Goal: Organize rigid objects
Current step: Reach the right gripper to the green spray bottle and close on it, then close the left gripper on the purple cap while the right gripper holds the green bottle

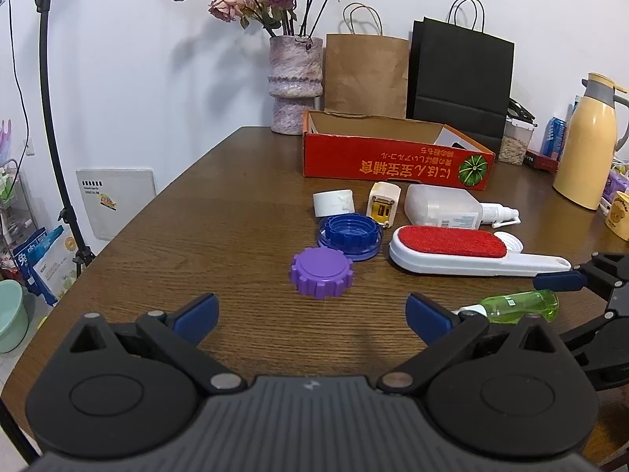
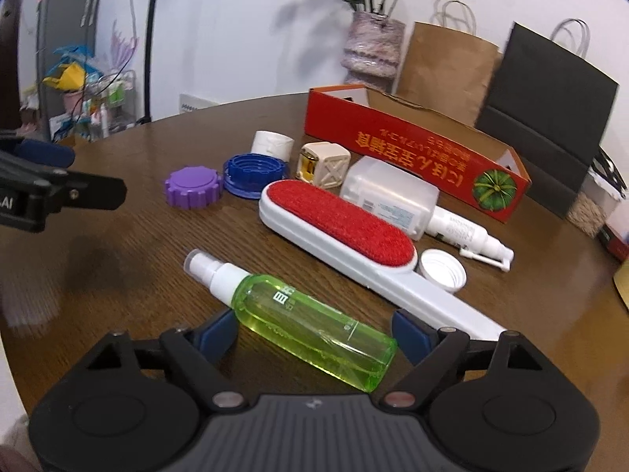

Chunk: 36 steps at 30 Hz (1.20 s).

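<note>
A red cardboard box (image 1: 393, 159) stands open at the back of the wooden table; it also shows in the right wrist view (image 2: 412, 145). In front of it lie a purple cap (image 1: 321, 266), a blue lid (image 1: 349, 237), a white roll (image 1: 334, 203), a cream charger (image 1: 383, 205), a clear bottle (image 1: 444, 207), a red-and-white lint brush (image 1: 452, 249) and a green spray bottle (image 2: 310, 320). My left gripper (image 1: 312, 316) is open and empty just short of the purple cap. My right gripper (image 2: 314, 332) is open with its jaws on either side of the green bottle.
A vase of dried roses (image 1: 295, 82), a brown paper bag (image 1: 365, 74) and a black bag (image 1: 462, 78) stand behind the box. A yellow thermos (image 1: 585, 145) stands at the right. A white cap (image 2: 442, 269) lies beside the brush. A light stand (image 1: 55, 118) is left of the table.
</note>
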Available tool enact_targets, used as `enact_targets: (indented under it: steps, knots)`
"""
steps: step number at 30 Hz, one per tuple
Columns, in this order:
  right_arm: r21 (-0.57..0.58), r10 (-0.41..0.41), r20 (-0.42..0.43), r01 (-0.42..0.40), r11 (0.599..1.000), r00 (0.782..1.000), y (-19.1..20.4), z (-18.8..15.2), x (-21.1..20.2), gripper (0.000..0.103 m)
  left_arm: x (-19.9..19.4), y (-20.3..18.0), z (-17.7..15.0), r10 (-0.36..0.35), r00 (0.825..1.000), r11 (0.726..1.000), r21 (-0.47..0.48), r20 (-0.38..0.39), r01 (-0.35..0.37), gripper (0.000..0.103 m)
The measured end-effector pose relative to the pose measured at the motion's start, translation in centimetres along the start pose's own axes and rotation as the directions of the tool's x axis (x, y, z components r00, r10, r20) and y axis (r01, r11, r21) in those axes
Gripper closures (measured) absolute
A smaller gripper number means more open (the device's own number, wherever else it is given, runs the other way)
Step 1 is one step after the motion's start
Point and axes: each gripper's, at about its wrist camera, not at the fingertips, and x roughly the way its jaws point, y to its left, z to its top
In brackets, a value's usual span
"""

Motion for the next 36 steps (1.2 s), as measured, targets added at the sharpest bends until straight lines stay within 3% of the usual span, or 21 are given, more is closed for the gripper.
enact_targets:
  steps: [3,5,6,8,12,18,21,25,36]
  knots:
    - [0.026,-0.01,0.01,0.01,1.0,1.0,0.0,-0.3,-0.3,0.02,-0.4,0.1,-0.1,-0.002,1.0,1.0,0.001,0.006,0.002,0.0]
    - [0.038,-0.015,0.013,0.015,0.999,1.0,-0.1,-0.5,-0.5,0.041,-0.5,0.2,-0.2,0.0,1.0,1.0,-0.001,0.006,0.0,0.0]
    - [0.05,-0.013,0.01,0.013,0.999,1.0,-0.2,-0.5,-0.5,0.056,-0.5,0.3,-0.2,0.001,1.0,1.0,-0.003,0.005,-0.001,0.0]
    - [0.082,0.009,0.0,-0.009,0.997,1.0,-0.6,-0.6,-0.6,0.063,-0.7,0.4,-0.2,0.001,1.0,1.0,-0.007,0.005,-0.001,0.0]
    - [0.067,0.022,-0.005,-0.022,0.998,1.0,-0.4,-0.6,-0.8,0.064,-0.9,0.5,-0.3,-0.002,1.0,1.0,-0.009,0.01,0.002,0.0]
    - [0.069,0.057,0.013,-0.058,0.996,0.998,0.0,0.4,-0.1,0.058,-1.2,0.7,-0.3,-0.001,1.0,1.0,-0.011,0.014,0.001,0.0]
    - [0.086,0.078,0.009,-0.078,0.993,0.997,-0.1,0.8,1.0,0.06,-1.1,0.8,-0.3,0.002,1.0,1.0,-0.013,0.009,-0.002,0.0]
    - [0.104,0.108,0.02,-0.109,0.989,0.994,0.0,1.1,1.5,0.071,-0.8,1.0,-0.3,0.001,1.0,1.0,-0.013,0.001,-0.001,0.0]
    - [0.143,0.093,0.095,-0.106,0.984,0.991,0.0,0.8,-0.1,0.072,0.8,0.9,0.7,-0.001,1.0,1.0,-0.002,-0.021,0.001,0.0]
